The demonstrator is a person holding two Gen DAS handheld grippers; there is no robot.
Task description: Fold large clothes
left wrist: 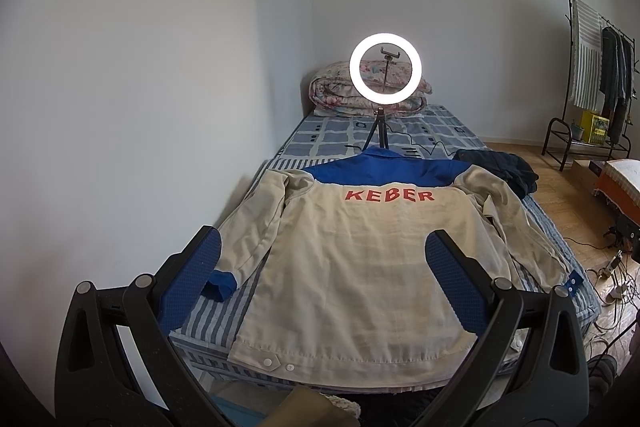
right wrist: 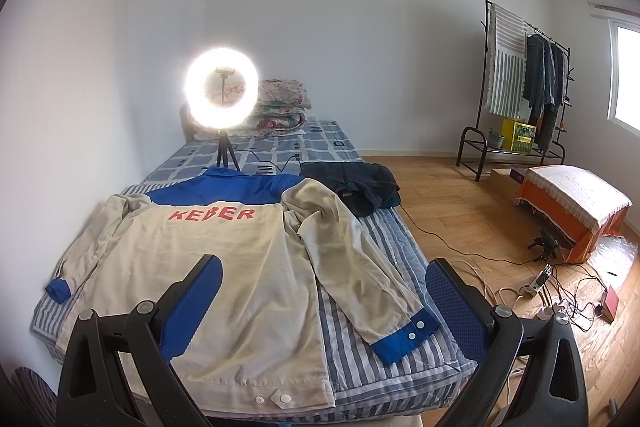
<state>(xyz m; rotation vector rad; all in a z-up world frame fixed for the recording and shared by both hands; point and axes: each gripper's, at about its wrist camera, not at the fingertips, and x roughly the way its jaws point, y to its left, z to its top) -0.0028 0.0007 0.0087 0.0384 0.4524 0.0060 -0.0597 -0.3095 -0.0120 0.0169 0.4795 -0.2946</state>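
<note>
- Your left tool (left wrist: 324, 255) is released: jaws spread wide, nothing between them, hovering above the jacket's hem end.
- Your right tool (right wrist: 324, 279) is likewise released, empty, held above the jacket's right side near the hem.
- The jacket (left wrist: 360, 259) lies back-up and flat on the bed (left wrist: 340, 135), blue yoke and collar at the far end, red "KEBER" lettering just below the yoke.
- Jacket's left sleeve runs down along its side toward the wall; its blue cuff (left wrist: 219, 282) rests on the striped sheet.
- Jacket's right sleeve angles outward to the bed's edge, ending in a blue cuff (right wrist: 404, 337) with white snaps.
- Hem sits at the bed's near edge, two white snaps visible.
- Beyond the jacket's collar: a lit ring light (left wrist: 385, 68) on a small tripod standing on the bed.
- Beyond the jacket's right shoulder: a dark garment (right wrist: 360, 187), bunched, on the bed.
- Behind the ring light: a folded floral quilt (left wrist: 332, 95) at the bed's far end.
</note>
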